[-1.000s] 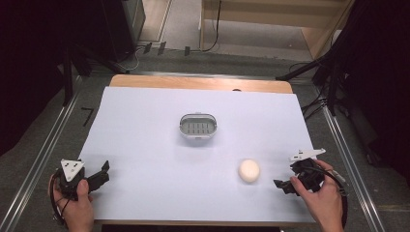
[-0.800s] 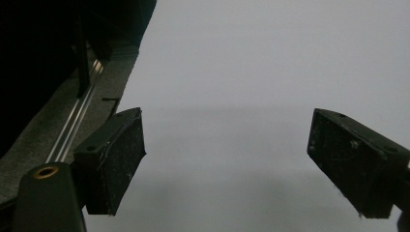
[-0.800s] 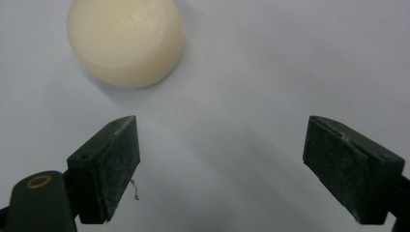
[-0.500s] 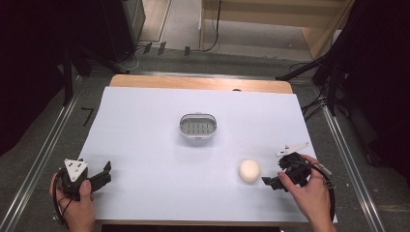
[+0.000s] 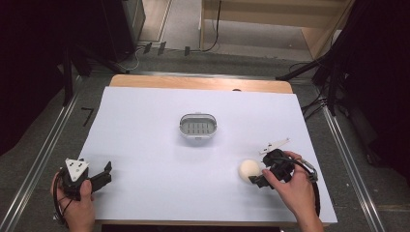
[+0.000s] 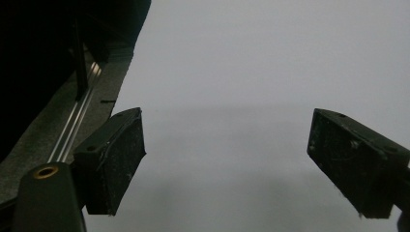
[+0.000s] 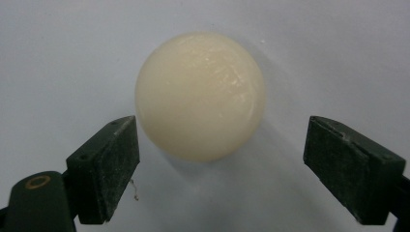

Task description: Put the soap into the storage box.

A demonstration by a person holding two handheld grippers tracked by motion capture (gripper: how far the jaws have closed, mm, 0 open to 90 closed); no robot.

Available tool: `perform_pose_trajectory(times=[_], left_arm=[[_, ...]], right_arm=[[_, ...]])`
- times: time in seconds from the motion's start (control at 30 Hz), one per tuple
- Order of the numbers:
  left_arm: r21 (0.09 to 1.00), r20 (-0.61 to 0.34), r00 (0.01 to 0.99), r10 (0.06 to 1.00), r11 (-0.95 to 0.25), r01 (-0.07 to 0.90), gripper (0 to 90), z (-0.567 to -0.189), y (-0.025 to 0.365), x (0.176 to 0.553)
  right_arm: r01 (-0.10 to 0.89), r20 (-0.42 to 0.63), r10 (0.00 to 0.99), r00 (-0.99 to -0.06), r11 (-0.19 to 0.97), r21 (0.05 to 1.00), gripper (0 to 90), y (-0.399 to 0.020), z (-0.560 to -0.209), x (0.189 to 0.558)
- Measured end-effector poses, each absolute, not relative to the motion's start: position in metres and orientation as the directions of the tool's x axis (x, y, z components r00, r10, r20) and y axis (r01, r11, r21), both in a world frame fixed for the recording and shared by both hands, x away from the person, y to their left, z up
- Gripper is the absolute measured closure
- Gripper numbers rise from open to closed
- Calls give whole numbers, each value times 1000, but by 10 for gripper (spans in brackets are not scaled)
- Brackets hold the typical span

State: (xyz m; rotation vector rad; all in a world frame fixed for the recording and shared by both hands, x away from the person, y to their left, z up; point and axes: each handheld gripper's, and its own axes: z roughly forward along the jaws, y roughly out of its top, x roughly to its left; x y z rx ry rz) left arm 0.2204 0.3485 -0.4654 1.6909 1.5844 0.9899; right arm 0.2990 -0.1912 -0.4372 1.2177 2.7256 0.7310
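I have the right gripper (image 5: 258, 180) at the ball (image 5: 250, 170), which sits on the counter (image 5: 145, 121) near its right front, well apart from the small tray (image 5: 197, 125) at the middle. In the right gripper view the jaws stand wide, one on each side of the ball (image 7: 200, 94), with nothing held yet; the left one looks just beside it, the right one clearly apart.

My worry is that uneven gap. If I close from here, the nearer jaw would likely meet the ball first and nudge it sideways, and a smooth round thing on a flat sheet could roll off before the far jaw arrives. The jaws also seem to sit short of the ball's widest part, so a squeeze might pop it forward.

The left gripper (image 5: 84, 179) rests at the near left corner, jaws wide over bare counter.

I can't tell how high the jaws hang above the sheet, nor whether the near jaw is in fact touching. From above, my hand (image 5: 295, 186) covers much of the right gripper, and the tray's inside is too small to read.
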Motion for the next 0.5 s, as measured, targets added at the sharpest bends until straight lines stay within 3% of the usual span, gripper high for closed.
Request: perform_pose_trajectory(times=[0.5], left_arm=[[837, 109, 4, 994, -94, 539, 143, -465, 349, 220]], right_arm=[[692, 114, 722, -682, 587, 420, 161, -168, -447, 304]])
